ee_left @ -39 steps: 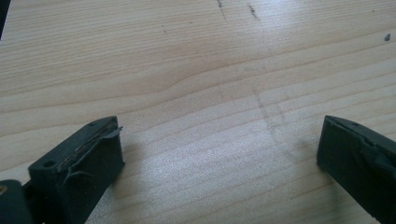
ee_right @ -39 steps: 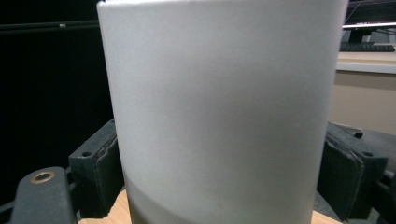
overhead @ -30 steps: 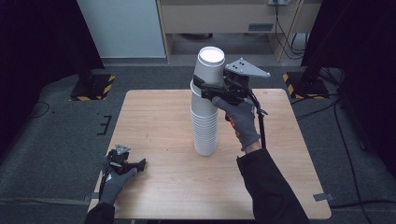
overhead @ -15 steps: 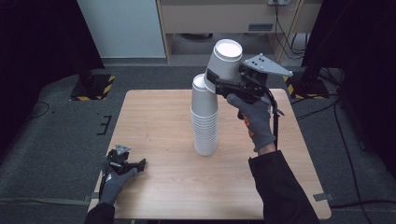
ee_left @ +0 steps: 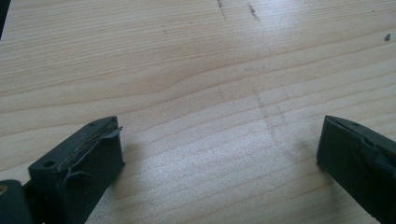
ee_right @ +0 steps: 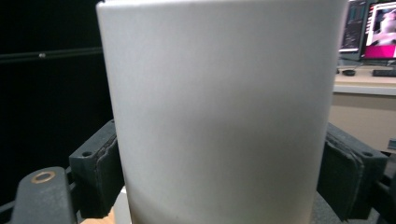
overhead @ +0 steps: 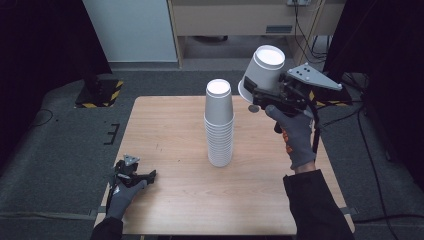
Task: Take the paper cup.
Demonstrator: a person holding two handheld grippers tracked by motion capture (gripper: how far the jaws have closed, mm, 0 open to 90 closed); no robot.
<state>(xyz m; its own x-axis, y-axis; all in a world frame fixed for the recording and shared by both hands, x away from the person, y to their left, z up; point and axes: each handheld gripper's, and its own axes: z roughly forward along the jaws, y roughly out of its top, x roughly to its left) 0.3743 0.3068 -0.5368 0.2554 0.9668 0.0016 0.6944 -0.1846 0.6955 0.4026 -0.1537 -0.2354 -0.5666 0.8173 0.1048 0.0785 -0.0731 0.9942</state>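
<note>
R gripper held one white cup by its sides, upside down & tilted, in the air over the table's far right part, apart from the cup stack mid-table. L gripper sat wide open, empty, near front left corner. Best approach imo: keep squeeze light so the wall doesn't crush, level it, lower straight onto bare wood, clear of the stack.

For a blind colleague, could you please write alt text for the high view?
The right gripper holds one white paper cup, tilted, in the air to the right of a tall stack of upside-down white cups on a wooden table. The left gripper rests at the table's near left edge.
</note>
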